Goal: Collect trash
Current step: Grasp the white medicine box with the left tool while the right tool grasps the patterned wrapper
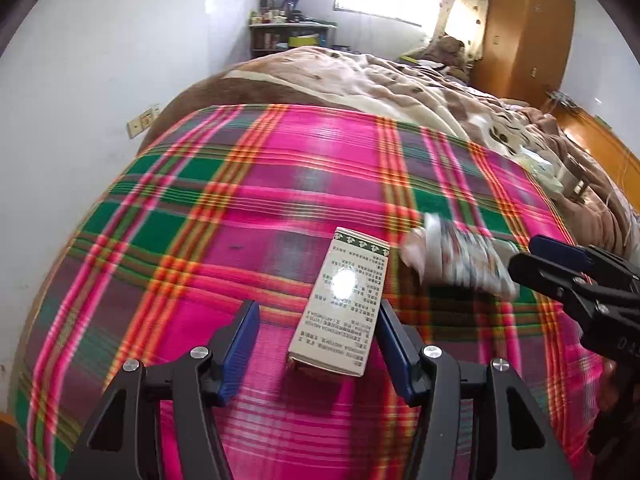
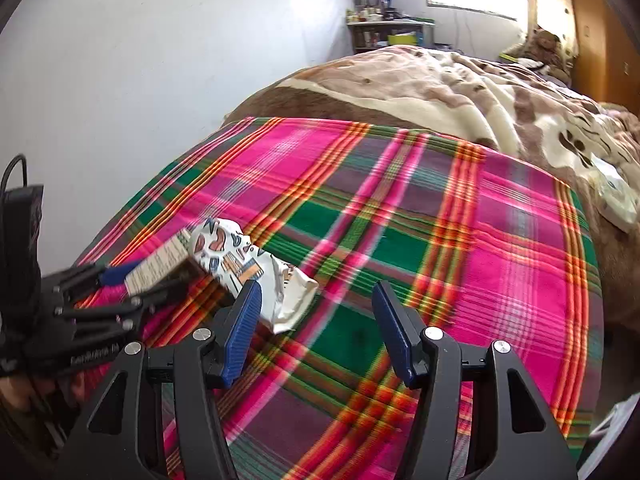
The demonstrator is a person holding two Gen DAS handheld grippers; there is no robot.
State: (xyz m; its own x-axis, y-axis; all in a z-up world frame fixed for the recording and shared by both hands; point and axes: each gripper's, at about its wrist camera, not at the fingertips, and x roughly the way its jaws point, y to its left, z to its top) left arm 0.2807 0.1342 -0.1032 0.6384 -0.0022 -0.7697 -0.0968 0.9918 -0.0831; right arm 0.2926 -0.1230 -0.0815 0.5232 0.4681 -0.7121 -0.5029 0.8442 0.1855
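Note:
A cream carton box [image 1: 343,304] with printed text lies on the pink plaid blanket [image 1: 248,208]. My left gripper [image 1: 318,326] is open, its blue pads on either side of the box's near end, not closed on it. A crumpled patterned wrapper [image 1: 460,260] lies just right of the box. In the right wrist view the wrapper [image 2: 248,268] sits ahead and left of my open right gripper [image 2: 318,308], its left pad beside the wrapper. The box [image 2: 158,266] and left gripper [image 2: 132,280] show at the left there. The right gripper [image 1: 532,256] enters the left wrist view from the right.
The plaid blanket [image 2: 440,240] covers the near part of a bed; a brown and cream quilt [image 1: 380,76] lies beyond. A white plastic bag [image 2: 618,196] rests on the quilt at right. A white wall is at left, a shelf [image 1: 288,36] and a wooden wardrobe [image 1: 524,28] at the back.

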